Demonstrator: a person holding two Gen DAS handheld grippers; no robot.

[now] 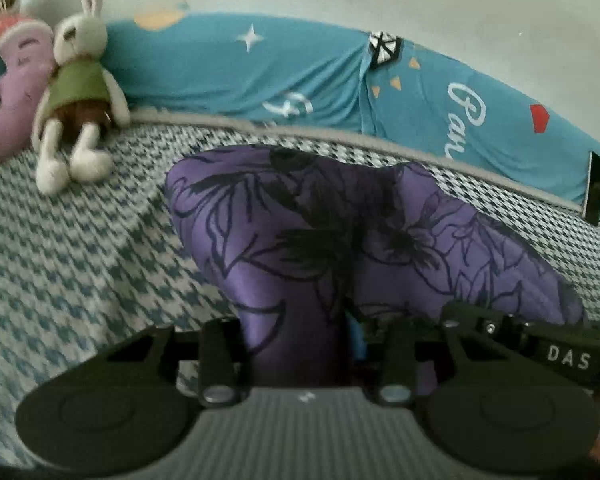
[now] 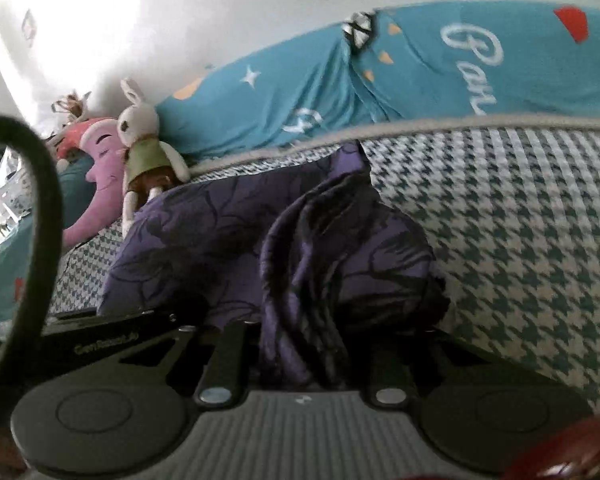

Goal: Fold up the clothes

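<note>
Left tool (image 1: 300, 344) and right tool (image 2: 304, 344) each pinch the purple floral-print fabric garment (image 1: 340, 232) above the houndstooth-patterned bed (image 1: 80, 260).

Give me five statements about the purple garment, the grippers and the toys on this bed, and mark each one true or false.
1. Both grippers hold the purple floral garment. True: fabric is bunched in the left gripper and the right gripper.
2. The garment lies on a bare wooden table. False: it is over a houndstooth bed cover.
3. A plush rabbit in a green top sits by the teal pillow. True.
4. The rabbit lies on top of the garment. False: it is apart from it, against a purple plush toy.
5. The garment is plain white. False: purple with dark flower outlines.
</note>
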